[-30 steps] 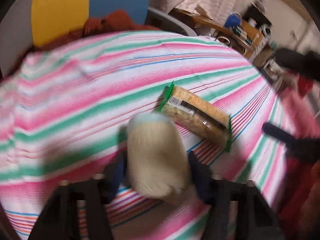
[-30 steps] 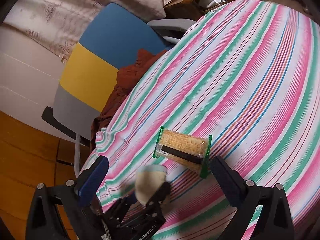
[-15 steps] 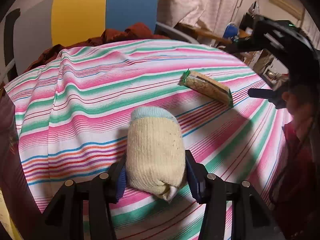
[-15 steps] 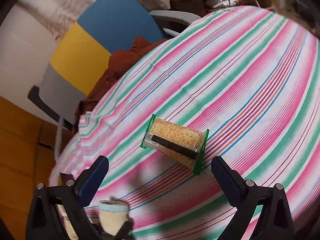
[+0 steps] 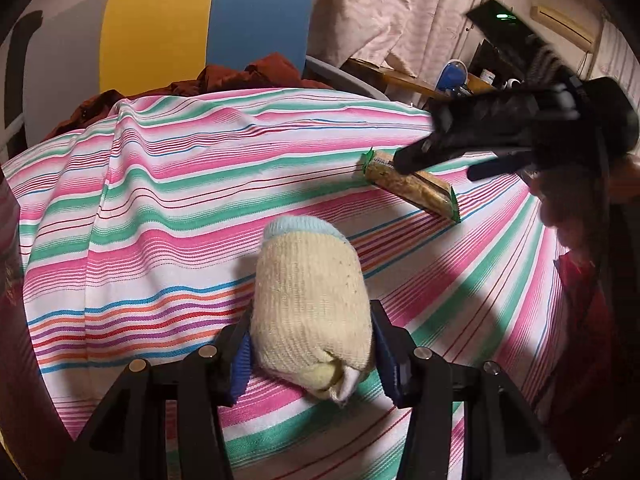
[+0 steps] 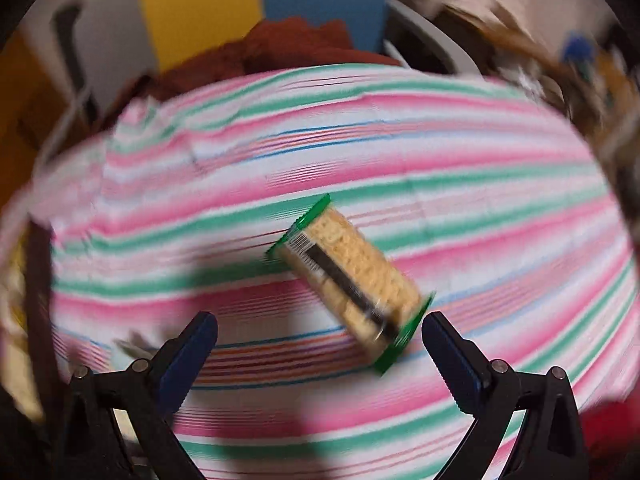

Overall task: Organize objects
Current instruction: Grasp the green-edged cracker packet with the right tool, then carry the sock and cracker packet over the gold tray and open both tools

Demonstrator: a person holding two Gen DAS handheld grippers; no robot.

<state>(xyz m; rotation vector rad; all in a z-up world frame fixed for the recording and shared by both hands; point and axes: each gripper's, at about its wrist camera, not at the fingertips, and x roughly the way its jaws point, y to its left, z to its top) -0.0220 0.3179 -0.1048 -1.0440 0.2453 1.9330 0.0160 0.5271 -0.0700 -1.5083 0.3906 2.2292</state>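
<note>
Halfway: rolled cream knit sock (image 5: 310, 304) clenched in left gripper (image 5: 312, 354)
Meanwhile right gripper (image 6: 319, 334) gapes wide, green-edged cracker packet (image 6: 350, 284) lying just ahead between its jaws, ungrasped

The left gripper (image 5: 312, 350) fills the lower middle of its own view, its jaws closed against the two sides of a rolled sock (image 5: 310, 304), whose far end sticks out beyond the blue-padded fingertips (image 5: 240, 360). The right gripper (image 6: 319, 344) sits at the bottom of its blurred view with the jaws spread wide and nothing between them. In the left view the same gripper reaches in from the upper right, tilted downward.
</note>
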